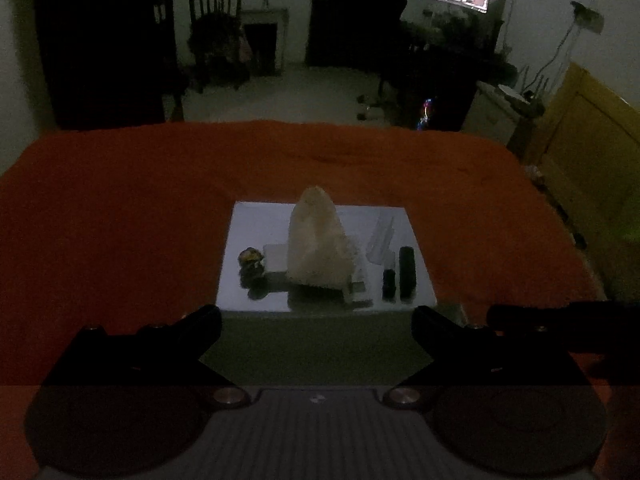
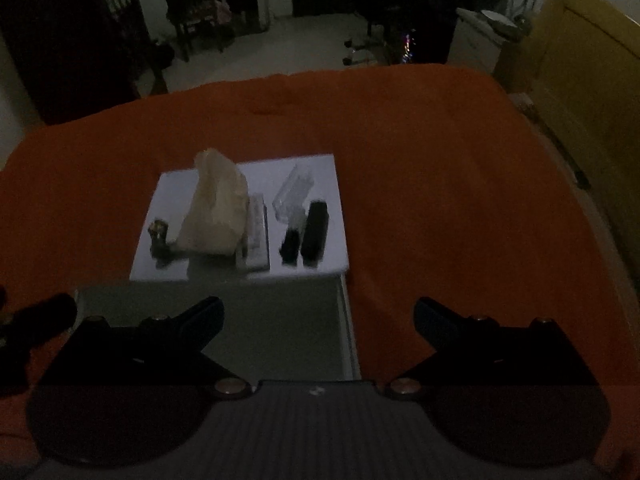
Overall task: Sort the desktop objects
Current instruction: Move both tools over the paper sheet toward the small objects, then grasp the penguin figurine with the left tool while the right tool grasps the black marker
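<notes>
Left gripper (image 1: 317,322): jaws spread wide, nothing between them, held above the near edge of a grey mat (image 1: 312,344). Right gripper (image 2: 319,316): likewise wide apart and empty, over the mat's right edge.

Beyond the mat, a white sheet (image 1: 256,232) lies on the orange tablecloth (image 1: 120,208). On the sheet: a crumpled pale plastic bag (image 1: 318,240) in the middle; a small dark-and-yellow object (image 1: 251,259) to its left; a clear plastic case (image 1: 382,238) and two black bar-shaped items (image 1: 407,274) to its right. Lighting dim; finer identification not possible.
</notes>
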Demonstrator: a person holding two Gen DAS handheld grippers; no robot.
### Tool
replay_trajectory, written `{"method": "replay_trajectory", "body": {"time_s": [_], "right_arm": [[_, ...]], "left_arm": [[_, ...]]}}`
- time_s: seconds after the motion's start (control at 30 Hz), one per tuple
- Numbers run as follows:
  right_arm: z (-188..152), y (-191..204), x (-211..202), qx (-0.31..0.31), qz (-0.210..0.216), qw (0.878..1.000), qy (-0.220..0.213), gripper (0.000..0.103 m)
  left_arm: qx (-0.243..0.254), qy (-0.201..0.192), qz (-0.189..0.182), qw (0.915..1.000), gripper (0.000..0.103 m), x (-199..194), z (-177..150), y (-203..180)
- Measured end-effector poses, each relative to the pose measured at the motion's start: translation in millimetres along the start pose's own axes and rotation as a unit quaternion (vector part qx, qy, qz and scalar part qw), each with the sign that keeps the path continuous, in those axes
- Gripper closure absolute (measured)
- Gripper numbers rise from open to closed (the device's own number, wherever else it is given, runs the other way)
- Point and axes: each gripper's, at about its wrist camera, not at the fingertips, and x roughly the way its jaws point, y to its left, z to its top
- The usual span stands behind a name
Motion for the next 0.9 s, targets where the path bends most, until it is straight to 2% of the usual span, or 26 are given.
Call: {"method": "replay_trajectory", "body": {"time_s": [0.1, 0.2, 0.33, 0.43, 0.53, 0.63, 0.7, 0.77, 0.83, 0.9], "right_arm": [[20.8, -6.3, 7.9, 0.007, 0.003, 1.0, -0.008, 0.0], [42.4, -12.6, 19.1, 0.011, 0.008, 1.0, -0.014, 0.0], [67.2, -19.4, 36.5, 0.02, 0.015, 1.0, -0.014, 0.0], [81.1, -21.9, 50.6, 0.018, 0.017, 1.0, -0.011, 0.0], [91.5, -18.4, 71.4, 0.003, 0.017, 1.0, 0.003, 0.0], [98.7, -12.8, 93.9, -0.015, 0.012, 1.0, 0.022, 0.004], [103.3, -9.2, 109.2, -0.026, 0.012, 0.999, 0.031, 0.01], [108.8, -4.9, 126.4, -0.043, 0.01, 0.998, 0.045, 0.017], [111.7, -1.9, 145.3, -0.058, 0.009, 0.997, 0.058, 0.028], [113.7, -0.8, 165.2, -0.065, 0.017, 0.995, 0.067, 0.031]], "left_arm": [[-0.01, 0.02, -0.004, 0.9997, 0.0, 19.8, 22.4, 4.2], [0.002, 0.031, 0.011, 0.9994, 0.0, 43.3, 38.4, 5.8], [0.066, 0.023, 0.038, 0.9968, 0.0, 78.4, 61.8, 6.0], [0.125, 0.033, 0.086, 0.9879, 0.0, 97.2, 69.6, 4.9], [0.18, 0.055, 0.069, 0.9797, 0.0, 113.2, 64.2, 3.7], [0.214, 0.076, 0.011, 0.9737, 0.0, 130.8, 55.7, 6.5], [0.199, 0.091, -0.026, 0.9753, 0.0, 148.4, 52.0, 15.8], [0.173, 0.123, -0.022, 0.977, 0.0, 171.6, 49.3, 24.2], [0.147, 0.136, -0.006, 0.9796, 0.0, 195.7, 49.8, 34.0], [0.121, 0.144, 0.009, 0.982, 0.0, 218.9, 52.2, 45.2]]}}
